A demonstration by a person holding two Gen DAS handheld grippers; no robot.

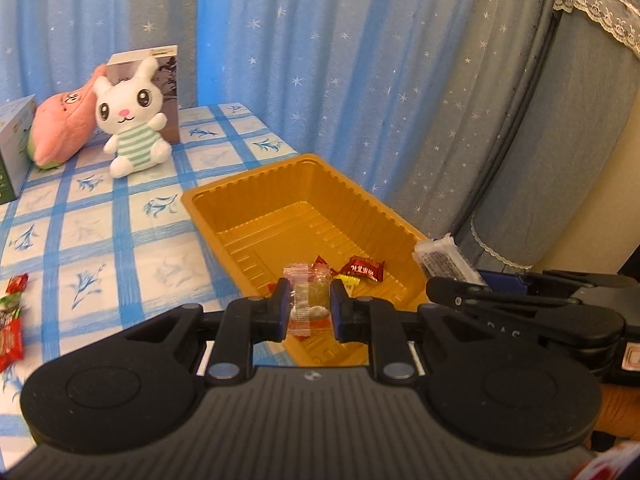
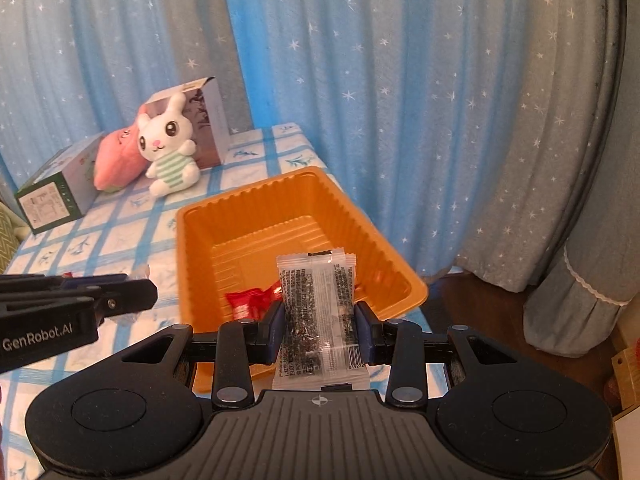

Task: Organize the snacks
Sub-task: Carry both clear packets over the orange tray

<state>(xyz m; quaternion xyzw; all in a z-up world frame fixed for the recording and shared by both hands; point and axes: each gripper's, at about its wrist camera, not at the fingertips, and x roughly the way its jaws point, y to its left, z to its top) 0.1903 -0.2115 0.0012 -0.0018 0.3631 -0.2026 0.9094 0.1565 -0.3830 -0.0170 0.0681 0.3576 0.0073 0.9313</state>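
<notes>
Over the near end of the orange tray, a clear candy is clamped in the left gripper and a dark-speckled packet in the right gripper, both jaws closed on snacks evidently meant for dropping beside the red candies.

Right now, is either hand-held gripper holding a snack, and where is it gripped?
Both. The left hand-held gripper pinches a small clear-wrapped candy across its middle. The right hand-held gripper clamps a clear packet of dark snack by its long side edges.
</notes>
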